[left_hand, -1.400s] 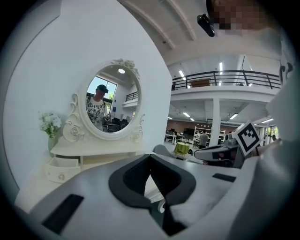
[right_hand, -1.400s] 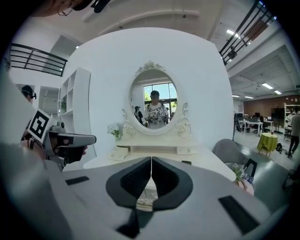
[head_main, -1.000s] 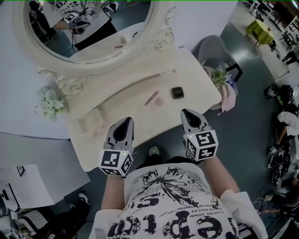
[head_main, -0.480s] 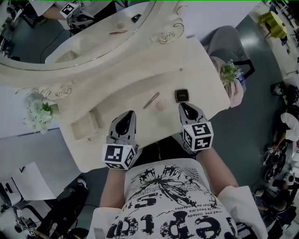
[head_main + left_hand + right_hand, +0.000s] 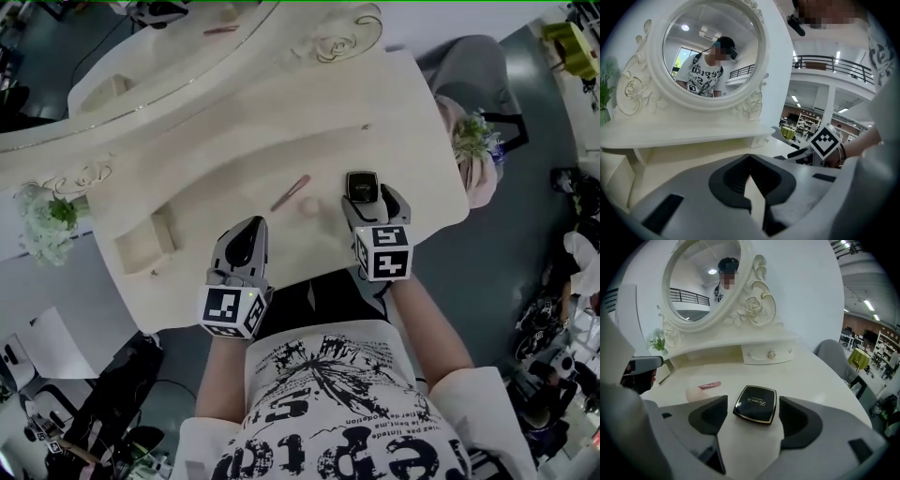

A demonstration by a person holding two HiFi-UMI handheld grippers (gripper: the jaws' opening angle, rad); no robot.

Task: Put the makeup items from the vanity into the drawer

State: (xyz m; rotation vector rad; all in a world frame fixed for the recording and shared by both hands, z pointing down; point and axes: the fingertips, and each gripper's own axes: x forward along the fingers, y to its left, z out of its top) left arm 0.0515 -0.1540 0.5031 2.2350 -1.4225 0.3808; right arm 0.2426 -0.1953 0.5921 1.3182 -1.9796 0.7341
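Our right gripper [image 5: 753, 405] has just been opening its jaws. They flank, without touching, the black square gold-edged compact [image 5: 756, 401] lying on the cream vanity top [image 5: 820, 380]. Our left gripper [image 5: 750, 159] is closed and empty.

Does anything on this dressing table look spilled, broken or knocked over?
Nothing stands out. The black compact lies flat and closed on the vanity top. The pink tube and the pale puff lie loose to its left. No spill or damage shows.
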